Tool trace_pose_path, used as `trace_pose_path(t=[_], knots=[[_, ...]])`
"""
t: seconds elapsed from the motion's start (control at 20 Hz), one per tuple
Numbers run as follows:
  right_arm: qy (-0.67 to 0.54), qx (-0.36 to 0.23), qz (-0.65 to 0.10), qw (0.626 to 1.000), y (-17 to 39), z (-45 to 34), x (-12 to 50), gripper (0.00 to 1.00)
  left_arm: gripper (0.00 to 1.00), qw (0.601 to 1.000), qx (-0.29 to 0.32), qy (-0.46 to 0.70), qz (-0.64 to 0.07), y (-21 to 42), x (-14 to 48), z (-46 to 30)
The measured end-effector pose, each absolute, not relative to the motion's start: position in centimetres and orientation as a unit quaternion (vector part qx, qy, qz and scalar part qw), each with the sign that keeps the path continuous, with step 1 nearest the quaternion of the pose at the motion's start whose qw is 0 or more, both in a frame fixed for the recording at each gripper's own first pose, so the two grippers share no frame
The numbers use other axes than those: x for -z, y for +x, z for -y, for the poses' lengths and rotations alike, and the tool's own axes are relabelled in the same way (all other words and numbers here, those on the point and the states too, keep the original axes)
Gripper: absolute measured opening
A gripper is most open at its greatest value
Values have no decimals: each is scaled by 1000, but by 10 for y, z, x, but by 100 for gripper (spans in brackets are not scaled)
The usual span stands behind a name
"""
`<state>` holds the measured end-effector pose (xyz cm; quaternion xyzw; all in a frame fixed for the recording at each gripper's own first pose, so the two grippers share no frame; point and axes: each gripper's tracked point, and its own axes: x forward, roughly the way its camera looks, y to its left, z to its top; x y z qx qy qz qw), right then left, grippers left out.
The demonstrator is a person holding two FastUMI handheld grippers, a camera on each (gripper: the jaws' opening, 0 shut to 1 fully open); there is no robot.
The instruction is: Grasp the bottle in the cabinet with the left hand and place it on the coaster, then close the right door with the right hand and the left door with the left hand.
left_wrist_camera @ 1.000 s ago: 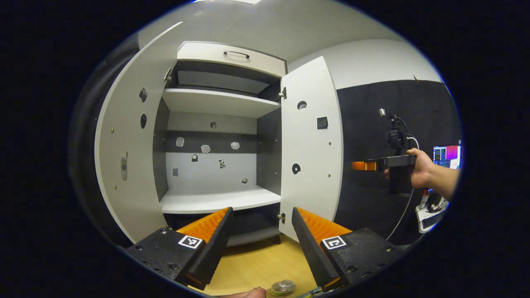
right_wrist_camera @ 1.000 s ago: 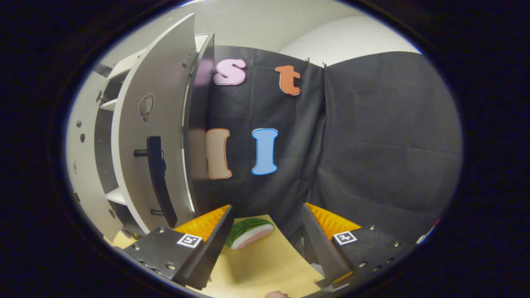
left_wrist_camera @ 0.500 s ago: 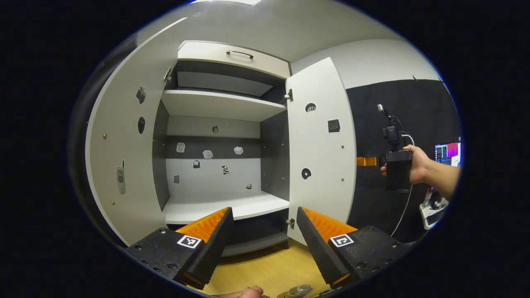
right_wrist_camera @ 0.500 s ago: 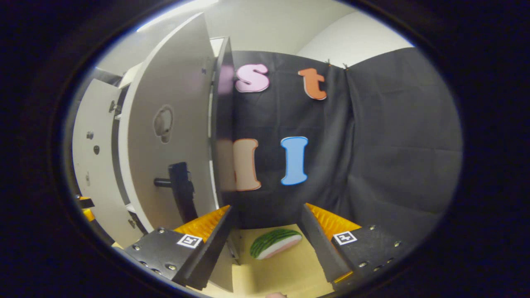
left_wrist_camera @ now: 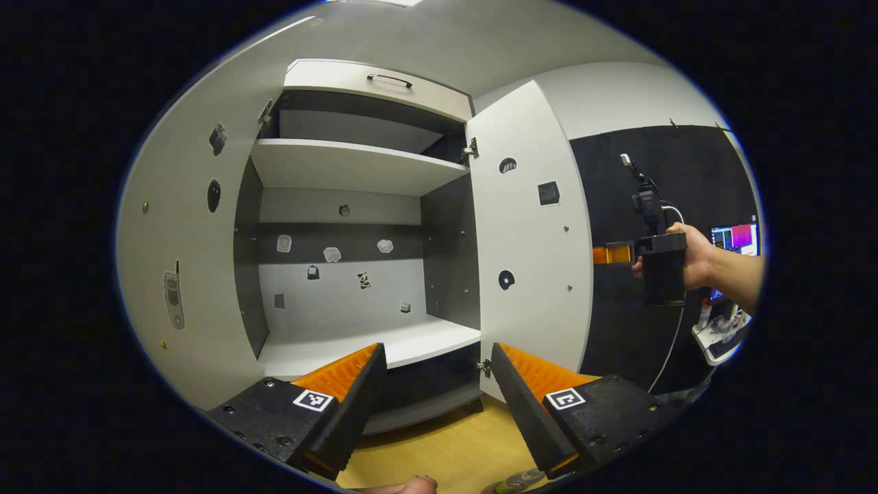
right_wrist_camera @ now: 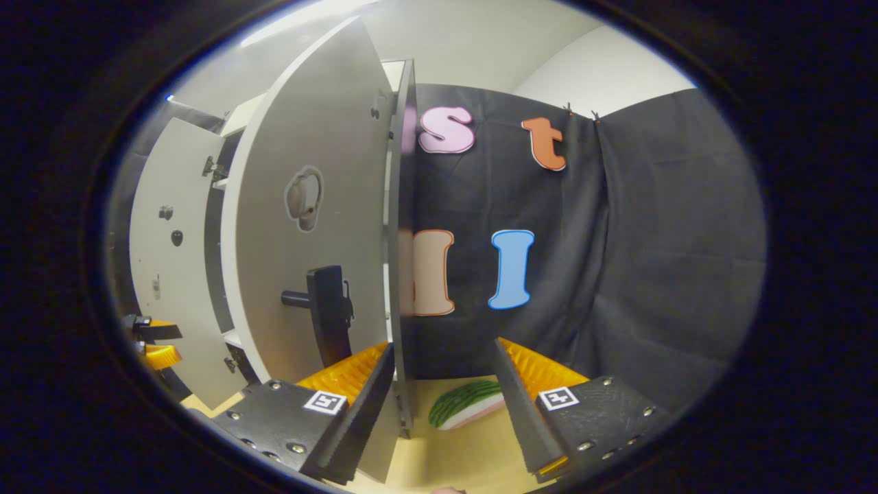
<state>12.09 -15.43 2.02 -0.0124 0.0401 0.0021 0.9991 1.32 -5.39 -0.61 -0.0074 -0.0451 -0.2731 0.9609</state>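
left tongs (left_wrist_camera: 435, 384) are spread apart and hold nothing, facing the open cabinet (left_wrist_camera: 357, 226) above the wooden worktop (left_wrist_camera: 446, 449); the bottle (left_wrist_camera: 511, 484) shows only as a cap at the lower edge of the left gripper view, on the worktop and out of the cabinet. right tongs (right_wrist_camera: 444, 391) are likewise released, with the edge of the right door (right_wrist_camera: 401, 274) standing between the fingers, contact not discernible, and its black handle (right_wrist_camera: 329, 312) just left. left door (left_wrist_camera: 182, 240) stands open; a watermelon slice (right_wrist_camera: 470, 405) lies on the worktop.
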Motion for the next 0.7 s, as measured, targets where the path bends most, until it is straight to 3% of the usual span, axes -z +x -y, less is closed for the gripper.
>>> trace_pose_path(t=[0.3,0.6,0.7], knots=[[-5,-36,-38,999,122,108,-17,87,97,967,251,-16,44,-8,-1,52],[16,4,-44,999,123,108,-15,84,97,977,205,3,55,-62,-17,31],[-3,8,-35,999,123,104,-20,87,96,980,190,11,55,-79,-18,20]])
